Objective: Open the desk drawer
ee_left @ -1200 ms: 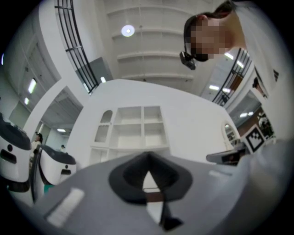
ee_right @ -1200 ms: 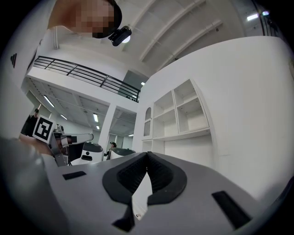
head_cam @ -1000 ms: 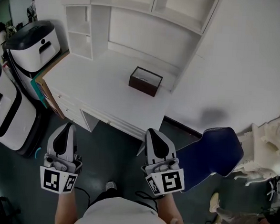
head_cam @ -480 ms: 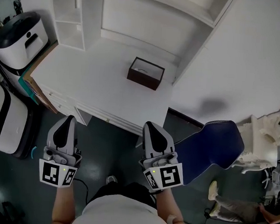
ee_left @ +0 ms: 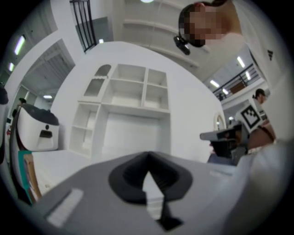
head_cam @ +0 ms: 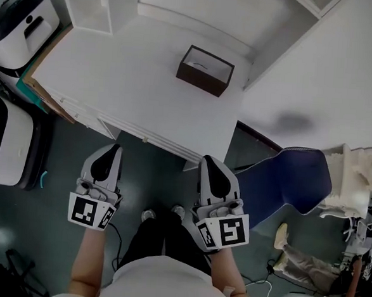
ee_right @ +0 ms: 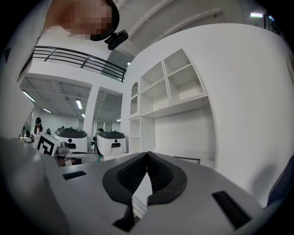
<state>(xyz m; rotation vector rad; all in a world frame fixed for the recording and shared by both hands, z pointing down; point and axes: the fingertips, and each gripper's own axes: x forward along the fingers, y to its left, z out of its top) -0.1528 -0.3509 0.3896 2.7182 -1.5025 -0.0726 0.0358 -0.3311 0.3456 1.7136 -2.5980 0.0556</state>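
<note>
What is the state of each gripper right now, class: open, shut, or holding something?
Left gripper: shut, nothing between its jaws.
Right gripper: shut, nothing between its jaws.

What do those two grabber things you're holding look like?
The left gripper and right gripper are grey shells tapering to a point, with black ribbed pads. Each carries a white cube with black square markers at its back. The person wears a white shirt.
</note>
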